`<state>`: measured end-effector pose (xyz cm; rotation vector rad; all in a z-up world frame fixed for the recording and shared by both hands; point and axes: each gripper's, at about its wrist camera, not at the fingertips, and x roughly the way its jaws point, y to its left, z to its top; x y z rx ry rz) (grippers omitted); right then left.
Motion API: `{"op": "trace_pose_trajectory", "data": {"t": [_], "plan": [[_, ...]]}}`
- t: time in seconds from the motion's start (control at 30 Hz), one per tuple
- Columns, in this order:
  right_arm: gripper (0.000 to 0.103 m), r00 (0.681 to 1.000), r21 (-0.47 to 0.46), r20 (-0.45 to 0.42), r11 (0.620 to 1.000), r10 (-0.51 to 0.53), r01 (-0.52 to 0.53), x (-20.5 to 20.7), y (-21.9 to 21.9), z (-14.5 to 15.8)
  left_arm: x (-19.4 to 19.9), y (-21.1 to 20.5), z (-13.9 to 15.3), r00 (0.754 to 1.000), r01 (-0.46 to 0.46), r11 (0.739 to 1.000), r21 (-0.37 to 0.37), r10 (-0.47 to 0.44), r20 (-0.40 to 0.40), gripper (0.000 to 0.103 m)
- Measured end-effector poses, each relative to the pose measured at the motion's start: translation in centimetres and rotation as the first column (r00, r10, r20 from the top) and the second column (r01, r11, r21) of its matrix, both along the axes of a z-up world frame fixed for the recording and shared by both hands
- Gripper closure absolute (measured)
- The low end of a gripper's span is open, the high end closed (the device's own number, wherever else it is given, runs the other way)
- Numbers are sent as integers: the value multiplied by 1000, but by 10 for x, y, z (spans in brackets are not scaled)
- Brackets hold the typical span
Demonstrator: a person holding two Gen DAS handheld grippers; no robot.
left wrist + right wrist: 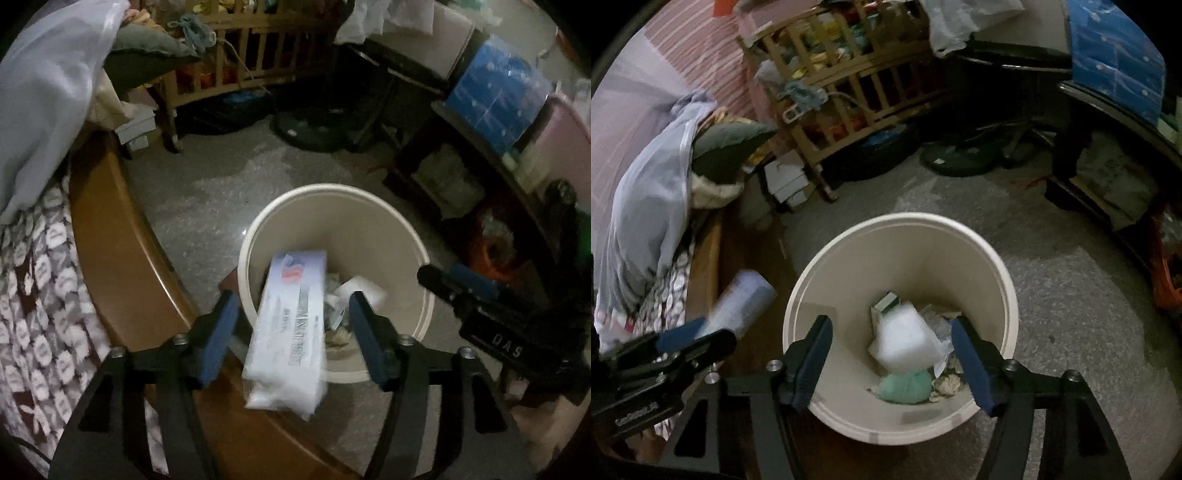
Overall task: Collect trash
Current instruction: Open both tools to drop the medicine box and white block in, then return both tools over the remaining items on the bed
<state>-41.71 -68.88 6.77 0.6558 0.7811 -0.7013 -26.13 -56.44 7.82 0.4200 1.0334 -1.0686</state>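
A cream round trash bin (369, 206) (849, 243) stands on the floor and holds paper scraps, a small box and a green wad (905, 386). In the left wrist view my left gripper (291, 321) is open, and a long white plastic-wrapped pack (291, 325) hangs blurred between its fingers over the bin's near rim, touching neither pad. The pack also shows in the right wrist view (738, 302) beside the left gripper (690, 336). My right gripper (892, 354) is open above the bin, and a blurred white packet (908, 339) is between its fingers over the trash.
A wooden bed edge (122, 258) with a patterned sheet runs along the left. A wooden crib (849, 85) stands at the back, a fan base (956, 158) on the floor, and dark shelving (491, 177) with a blue pack at the right.
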Motion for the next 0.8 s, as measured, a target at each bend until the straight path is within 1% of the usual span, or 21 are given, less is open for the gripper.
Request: {"op": "trace_pose_trajectory", "data": {"t": [0.07,0.17,0.2,0.33,0.4,0.5,0.6,0.7,0.77,0.8], "plan": [[38,1000,10,-2,1000,13,-13,1,3,0,3,4,2,1000,-9,1000,2,9,1,40],[37,998,23,-45,999,50,-49,6,13,-4,11,15,7,999,-34,999,1,34,-6,40],[37,997,26,-53,998,60,-59,7,16,-5,13,22,10,999,-49,999,-1,49,5,40],[37,994,29,-55,995,98,-96,13,34,-4,23,55,20,990,-103,995,8,101,95,40],[37,991,27,-53,992,124,-123,21,46,-1,29,74,24,979,-137,990,23,132,155,40],[37,987,20,-46,988,154,-153,34,61,6,41,105,27,965,-182,983,33,172,198,40],[37,979,17,-30,979,203,-202,54,82,12,56,141,26,949,-239,970,40,224,220,40],[36,964,11,-27,965,264,-263,76,107,20,72,179,24,929,-307,951,46,289,232,40],[34,950,4,-21,950,312,-312,94,126,25,84,206,23,916,-347,937,47,328,232,40],[33,943,1,-20,943,333,-333,102,134,28,93,224,22,904,-378,925,49,357,235,40]]}}
